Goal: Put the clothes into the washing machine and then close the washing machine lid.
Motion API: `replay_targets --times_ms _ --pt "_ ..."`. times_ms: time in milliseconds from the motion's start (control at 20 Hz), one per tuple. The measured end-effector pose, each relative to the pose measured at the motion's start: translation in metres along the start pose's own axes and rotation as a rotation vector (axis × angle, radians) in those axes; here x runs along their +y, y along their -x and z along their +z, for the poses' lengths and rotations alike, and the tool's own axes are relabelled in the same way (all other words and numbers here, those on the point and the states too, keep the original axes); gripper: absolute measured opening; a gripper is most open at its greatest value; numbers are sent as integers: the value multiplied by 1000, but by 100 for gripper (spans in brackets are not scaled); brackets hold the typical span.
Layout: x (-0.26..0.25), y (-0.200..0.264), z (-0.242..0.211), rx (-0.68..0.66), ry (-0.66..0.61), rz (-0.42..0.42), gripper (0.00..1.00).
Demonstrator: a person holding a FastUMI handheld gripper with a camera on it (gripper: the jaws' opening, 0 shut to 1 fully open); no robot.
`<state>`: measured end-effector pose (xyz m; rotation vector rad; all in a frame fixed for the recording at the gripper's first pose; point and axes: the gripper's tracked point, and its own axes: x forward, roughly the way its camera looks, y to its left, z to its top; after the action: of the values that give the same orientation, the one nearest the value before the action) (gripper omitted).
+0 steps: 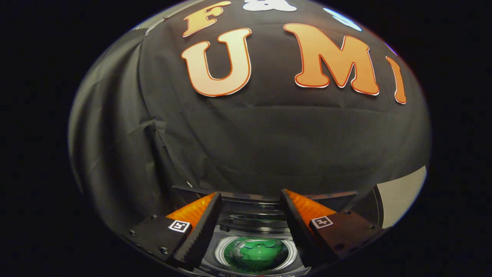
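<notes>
The tongs (pixel 250 209) hang with their two fingers (pixel 200 227) spread wide apart, tips angled forward, gripping nothing, the gap between them free.

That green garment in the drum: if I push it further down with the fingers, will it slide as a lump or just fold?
The green garment lies bunched in the washing machine drum, so it is probably soft and would fold under a push. It looks light, so it should give easily. The gripper stands open above it, holding nothing; the lifted lid sits beyond.
</notes>
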<state>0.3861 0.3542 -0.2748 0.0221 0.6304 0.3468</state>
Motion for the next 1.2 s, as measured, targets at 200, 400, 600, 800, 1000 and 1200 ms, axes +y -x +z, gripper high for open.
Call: replay_targets --times_ms 200,400,600,800,1000,1200 --pt "-14 -32 -6 37 -9 -55 99" --pt "-12 -32 -6 22 -28 -91 99" --pt "-11 -16 -13 10 -39 -105 100" --pt "-6 2 -24 3 -26 -115 100" --pt "0 18 -37 -1 -20 -121 100" --pt "4 30 -48 -8 -8 -121 99"
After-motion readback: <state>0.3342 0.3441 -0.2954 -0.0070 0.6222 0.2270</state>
